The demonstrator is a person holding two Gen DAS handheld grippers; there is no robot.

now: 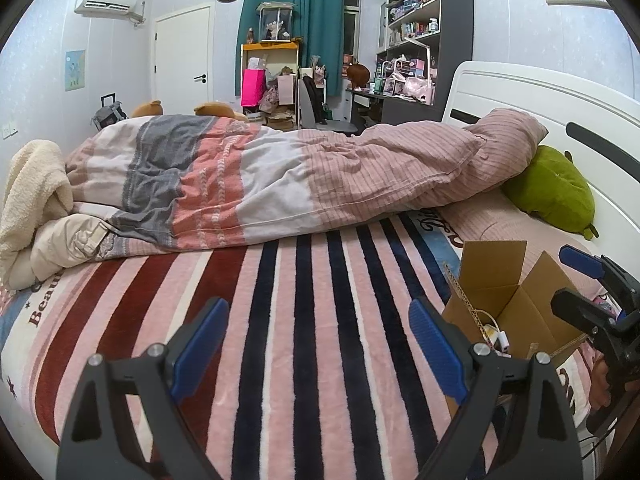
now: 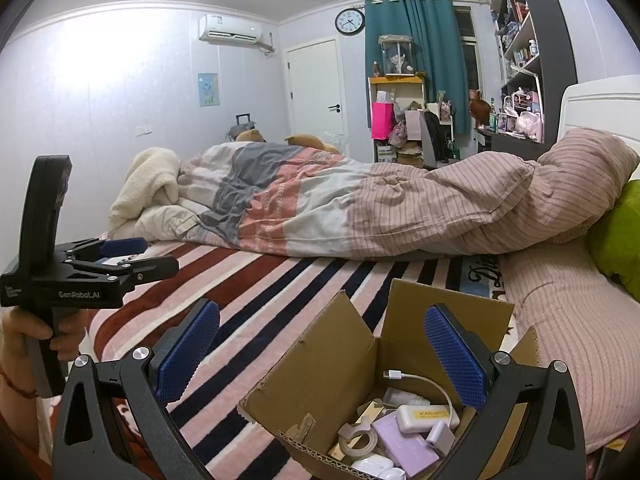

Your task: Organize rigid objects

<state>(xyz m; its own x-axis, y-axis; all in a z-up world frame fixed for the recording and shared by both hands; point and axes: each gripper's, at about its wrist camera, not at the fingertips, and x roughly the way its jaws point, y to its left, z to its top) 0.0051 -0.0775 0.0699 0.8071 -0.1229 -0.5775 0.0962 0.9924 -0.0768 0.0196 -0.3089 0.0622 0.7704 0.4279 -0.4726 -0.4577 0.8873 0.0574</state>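
A brown cardboard box with its flaps standing open (image 2: 360,364) sits on the striped pink, red and dark blue blanket (image 1: 288,320) that covers the bed. The flaps stick up, likely so things can drop in from the top.

Inside the box lie small hard things, all close together. There is a white case with a yellow label (image 2: 423,417), a white cable with a small plug (image 2: 416,379), a pale purple flat box (image 2: 404,442), a roll of clear tape (image 2: 358,438) and a small white rounded case (image 2: 374,465). So the task's things seem to be in the box already. No loose ones show on the blanket in either view.

The right gripper (image 2: 322,354) hangs just above the box. Its blue pads are spread wide apart and nothing is between them. It may be about to reach in, or it may be done dropping something.

The left gripper (image 1: 318,346) points over the bare blanket, with the box on its right side. It is spread wide too and holds nothing. In the right wrist view a hand (image 2: 40,334) grips its black handle.

Farther back, a bunched-up quilt with pink, grey and white stripes (image 1: 280,176) lies across the bed. A cream fluffy blanket (image 1: 36,184) is at one end and a green soft toy (image 1: 556,188) leans on the white headboard (image 1: 520,96).

The tall flaps could get in the way of a gripper going down. The things are packed close, so picking just one looks tricky.
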